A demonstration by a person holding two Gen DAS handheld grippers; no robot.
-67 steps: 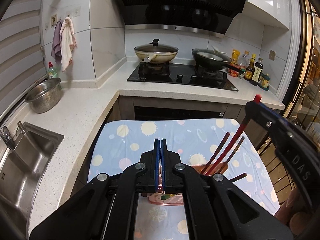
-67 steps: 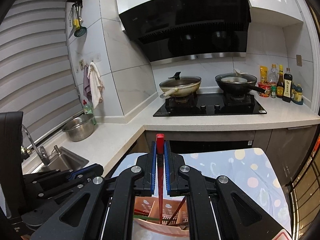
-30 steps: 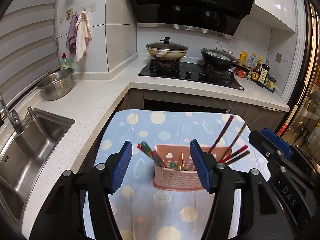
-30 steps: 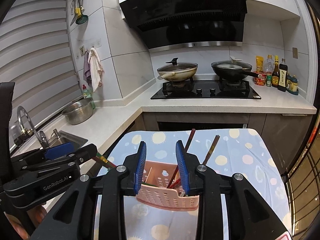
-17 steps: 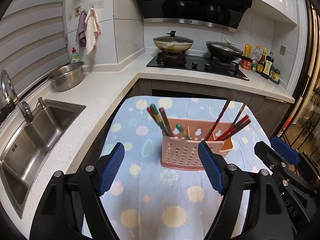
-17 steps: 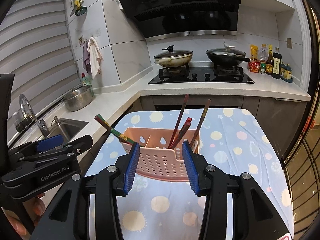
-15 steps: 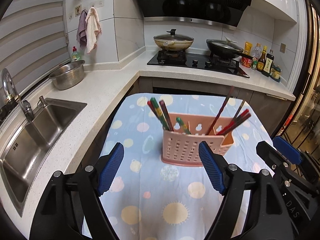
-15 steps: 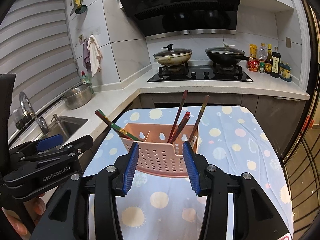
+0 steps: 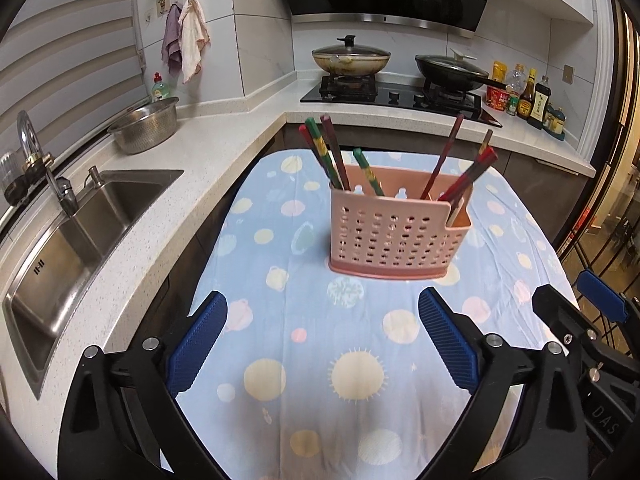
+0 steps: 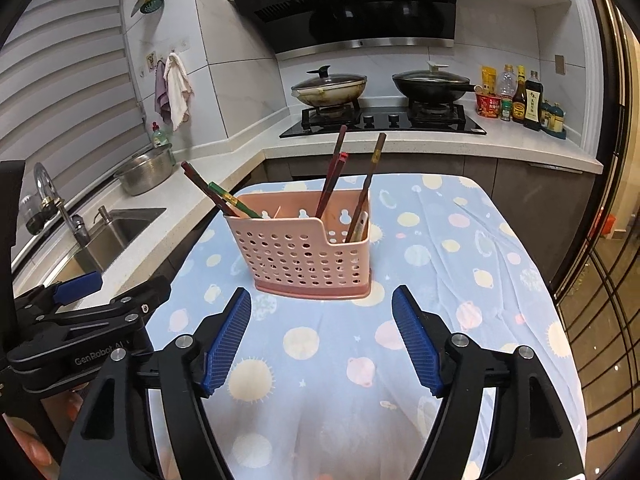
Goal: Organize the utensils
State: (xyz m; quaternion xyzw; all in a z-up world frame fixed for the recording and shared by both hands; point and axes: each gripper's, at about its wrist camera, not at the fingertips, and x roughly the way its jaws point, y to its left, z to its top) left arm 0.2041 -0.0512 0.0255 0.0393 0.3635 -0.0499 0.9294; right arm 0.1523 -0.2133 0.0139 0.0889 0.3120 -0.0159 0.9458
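Two tools hang low over the near end of the worktop, which is draped in a pale blue cloth (image 9: 304, 408) printed with suns and planets. Both are empty. The left tool (image 9: 322, 344) has its blue ribbed pads spread very wide and its jaws are opening, with only cloth between them. The right tool (image 10: 322, 344) is spread less far, and its jaws are opening too, again on nothing.

Straight ahead of both, well apart from the pads, stands the pink perforated plastic utensil caddy (image 9: 394, 236), upright on the cloth toward the far end of the worktop. From the left tool it sits a little to the right of centre; from the right tool a little to the left, so neither hand looks clearly nearer. Its long side faces the tools squarely.

Inside, the red and green patterned chopsticks (image 9: 324, 152) lean out to the left from the left compartment, and the dark red and brown chopsticks (image 9: 460, 160) lean out to the right from the right compartment. No loose utensil shows on the cloth, so the sorting looks finished or nearly so. Any further reach would have to go forward and over the caddy's front wall, coming down along the slant of the sticks.
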